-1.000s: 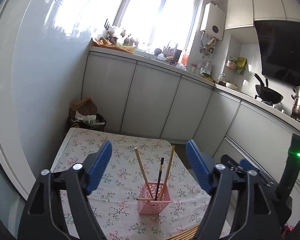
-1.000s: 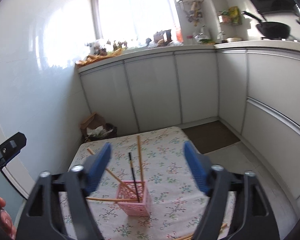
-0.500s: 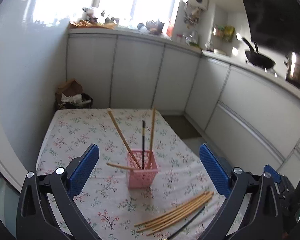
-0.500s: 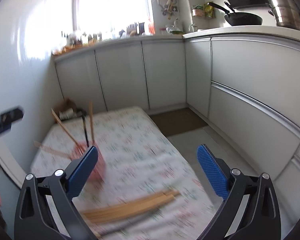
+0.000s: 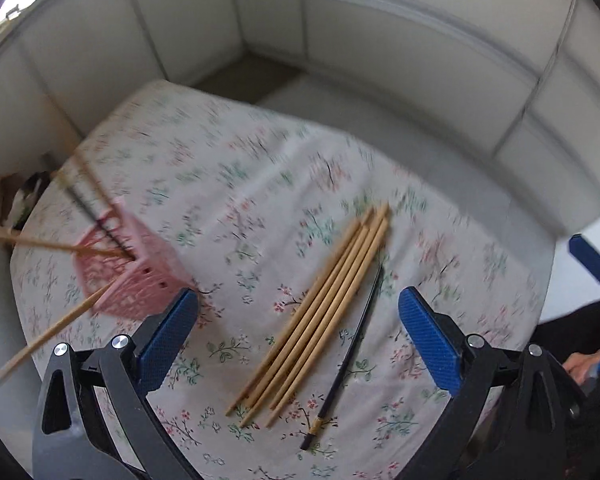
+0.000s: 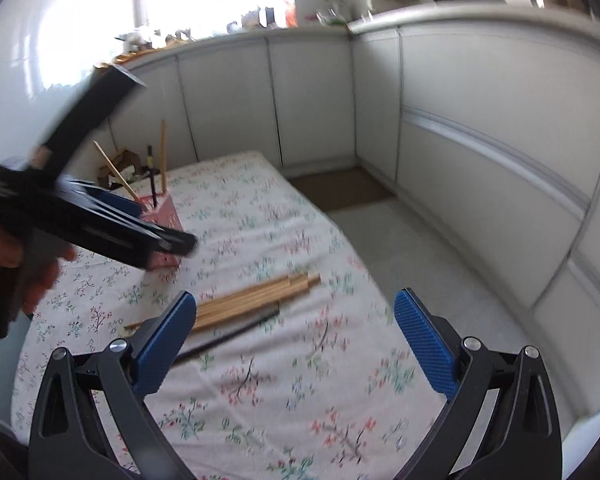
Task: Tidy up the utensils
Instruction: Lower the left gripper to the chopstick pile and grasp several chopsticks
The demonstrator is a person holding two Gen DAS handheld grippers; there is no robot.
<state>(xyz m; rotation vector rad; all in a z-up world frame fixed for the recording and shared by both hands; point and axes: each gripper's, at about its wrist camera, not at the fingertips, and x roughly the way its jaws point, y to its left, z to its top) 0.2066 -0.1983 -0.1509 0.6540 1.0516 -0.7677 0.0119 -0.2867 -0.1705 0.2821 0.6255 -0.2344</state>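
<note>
— While the pink basket [image 5: 128, 276] stands at the far left of the floral tablecloth [image 5: 260, 184], what lies nearer?
— A bundle of wooden chopsticks [image 5: 320, 312] with one black chopstick [image 5: 348, 356] just beside it. White cabinets [image 6: 480, 120] ring the table.
— And the grippers?
— The left gripper [image 5: 298, 332] and right gripper [image 6: 296, 336] both gape, empty. A second ago the left faced the window; now it tilts down over the bundle.

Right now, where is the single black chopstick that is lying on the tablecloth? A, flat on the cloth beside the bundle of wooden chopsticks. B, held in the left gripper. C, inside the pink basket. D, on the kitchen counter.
A: the black chopstick lies flat on the tablecloth right alongside the bundle of wooden chopsticks, with no gripper on it.
</note>
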